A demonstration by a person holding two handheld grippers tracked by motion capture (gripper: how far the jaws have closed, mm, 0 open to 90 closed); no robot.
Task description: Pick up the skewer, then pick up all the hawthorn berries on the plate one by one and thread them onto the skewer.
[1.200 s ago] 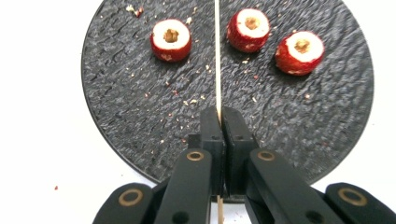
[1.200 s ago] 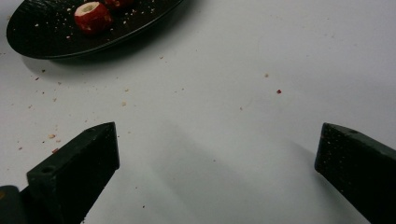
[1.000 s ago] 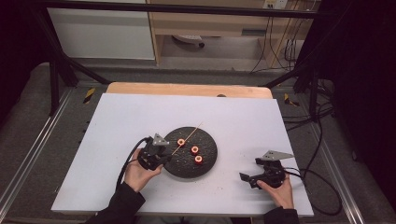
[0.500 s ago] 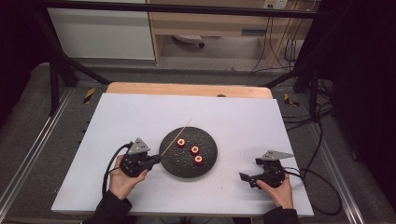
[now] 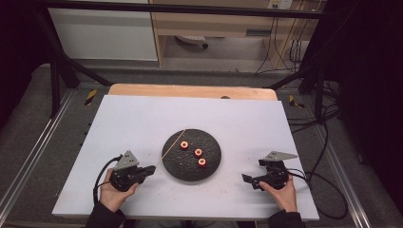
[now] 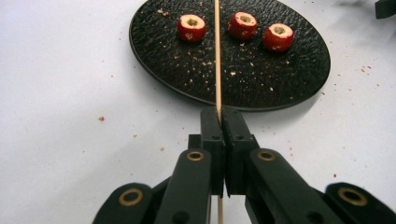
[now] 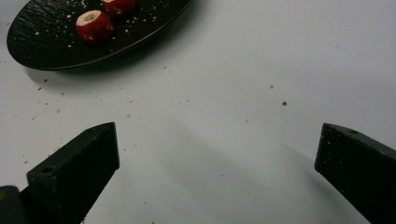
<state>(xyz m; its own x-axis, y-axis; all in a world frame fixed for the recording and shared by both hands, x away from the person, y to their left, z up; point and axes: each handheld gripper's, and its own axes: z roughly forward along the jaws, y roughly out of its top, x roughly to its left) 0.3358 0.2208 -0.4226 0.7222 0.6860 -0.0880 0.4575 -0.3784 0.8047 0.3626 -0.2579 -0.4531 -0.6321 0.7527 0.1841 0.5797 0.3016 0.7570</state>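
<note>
A black round plate (image 5: 191, 166) in the middle of the white table carries three red hollow fruit pieces (image 5: 198, 152). My left gripper (image 5: 152, 168) rests on the table just left of the plate, held by a hand. It is shut on a thin wooden skewer (image 5: 172, 145) that slants up over the plate's left part. In the left gripper view the skewer (image 6: 217, 51) runs from the closed left gripper (image 6: 219, 114) across the plate (image 6: 177, 70), past the fruit pieces (image 6: 191, 27). My right gripper (image 5: 253, 172) sits right of the plate, open, with nothing between its fingers (image 7: 79, 163).
Crumbs are scattered over the white table top (image 5: 142, 118) and the plate (image 7: 42, 42). Two fruit pieces (image 7: 93, 25) lie at the plate's near edge in the right gripper view. A wooden board edge (image 5: 190, 90) lies at the table's far side, with cables on the floor to the right.
My left gripper has drawn back from over the plate's left part to the table left of it, taking the skewer along. The right gripper has stayed where it was.
</note>
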